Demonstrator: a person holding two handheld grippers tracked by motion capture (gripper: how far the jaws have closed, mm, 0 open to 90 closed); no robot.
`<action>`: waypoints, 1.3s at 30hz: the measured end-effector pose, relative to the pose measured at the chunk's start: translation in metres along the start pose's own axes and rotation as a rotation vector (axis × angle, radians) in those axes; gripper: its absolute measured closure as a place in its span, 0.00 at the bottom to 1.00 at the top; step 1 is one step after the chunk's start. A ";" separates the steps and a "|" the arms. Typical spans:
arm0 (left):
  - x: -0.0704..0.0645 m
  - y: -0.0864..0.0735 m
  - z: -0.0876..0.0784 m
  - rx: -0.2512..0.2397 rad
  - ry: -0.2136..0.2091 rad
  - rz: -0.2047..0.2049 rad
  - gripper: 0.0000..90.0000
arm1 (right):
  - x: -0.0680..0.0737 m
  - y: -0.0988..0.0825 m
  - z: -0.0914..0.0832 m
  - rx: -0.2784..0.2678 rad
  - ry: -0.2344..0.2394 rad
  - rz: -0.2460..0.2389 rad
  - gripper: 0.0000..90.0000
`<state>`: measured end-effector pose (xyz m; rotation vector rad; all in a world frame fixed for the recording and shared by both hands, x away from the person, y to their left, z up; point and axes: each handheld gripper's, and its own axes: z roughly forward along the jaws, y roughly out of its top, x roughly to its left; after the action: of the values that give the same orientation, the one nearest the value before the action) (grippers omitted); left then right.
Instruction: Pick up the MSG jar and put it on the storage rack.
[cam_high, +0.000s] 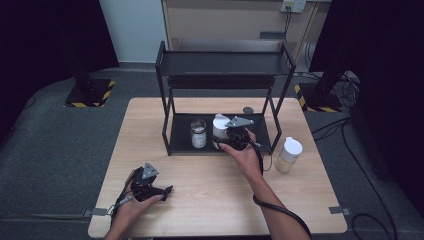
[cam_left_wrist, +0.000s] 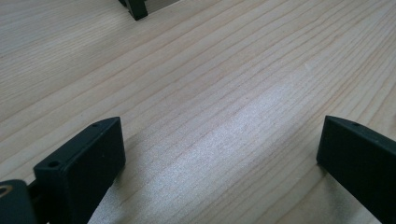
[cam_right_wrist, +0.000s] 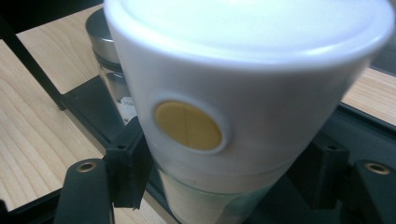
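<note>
One white-lidded jar (cam_right_wrist: 243, 107) upright, lid up, clenched in right tongs (cam_right_wrist: 224, 177); left tongs (cam_left_wrist: 219, 158) released.

Front half of the surface (cam_high: 210, 195) is left open for passage. Rear middle is blocked by the black rack (cam_high: 220, 65); its lower shelf is crowded by a glass jar (cam_high: 198, 134) just beside a white-lidded jar (cam_high: 219, 131). Another white-lidded bottle (cam_high: 289, 155) is stood right of the rack.

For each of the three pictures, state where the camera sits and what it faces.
High view: above the table's near side, facing the black metal shelf rack; both forearms show.
Left gripper view: on the left gripper, facing the bare wooden tabletop.
Right gripper view: on the right gripper, clamping the white-lidded jar.
Shared: the jar.
</note>
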<state>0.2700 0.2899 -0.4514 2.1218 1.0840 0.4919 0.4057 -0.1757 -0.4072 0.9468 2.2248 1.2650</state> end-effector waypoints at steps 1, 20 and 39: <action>0.000 0.000 0.000 0.000 0.000 0.000 0.00 | 0.000 0.000 0.001 0.000 -0.002 0.002 0.35; -0.001 0.000 -0.001 0.003 -0.001 0.004 0.00 | 0.002 -0.001 0.018 0.020 -0.011 0.005 0.35; -0.002 0.000 -0.001 0.004 0.002 0.001 0.00 | -0.005 -0.003 0.021 0.009 0.012 0.011 0.35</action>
<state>0.2679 0.2890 -0.4509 2.1258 1.0852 0.4931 0.4217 -0.1684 -0.4203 0.9585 2.2391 1.2705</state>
